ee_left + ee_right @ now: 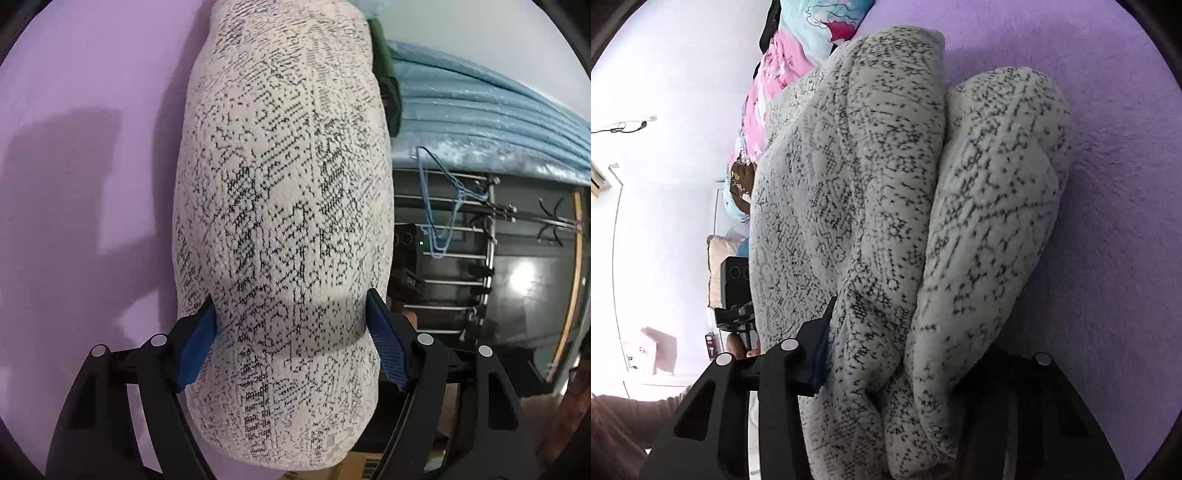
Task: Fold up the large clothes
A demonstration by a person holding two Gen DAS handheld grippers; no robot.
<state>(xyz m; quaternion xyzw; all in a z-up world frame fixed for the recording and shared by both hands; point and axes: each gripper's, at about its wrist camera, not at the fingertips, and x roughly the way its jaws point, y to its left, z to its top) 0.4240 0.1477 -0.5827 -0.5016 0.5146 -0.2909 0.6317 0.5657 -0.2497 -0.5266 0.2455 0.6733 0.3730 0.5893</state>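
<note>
Both jaws pinch the thick speckled garment [280, 206]: the left gripper [291, 347] squeezes its near end, the right gripper [886, 354] clamps bunched folds. It lies on the purple bed [85, 92], stretching toward twelve o'clock. Lift both ends evenly, keeping layers stacked.

Lilac bedsheet [92, 110] covered surface, hard shadows across it. Blue pleated fabric [480, 103] lay at edge, loose blue threads [436, 206] dangling. Dark glossy floor [524, 280] reflected bright light spot. Metal rack [461, 254] stood below. White wall [665, 110] carried black cable [624, 127]; pink-blue printed bedding [786, 66] heaped alongside.
</note>
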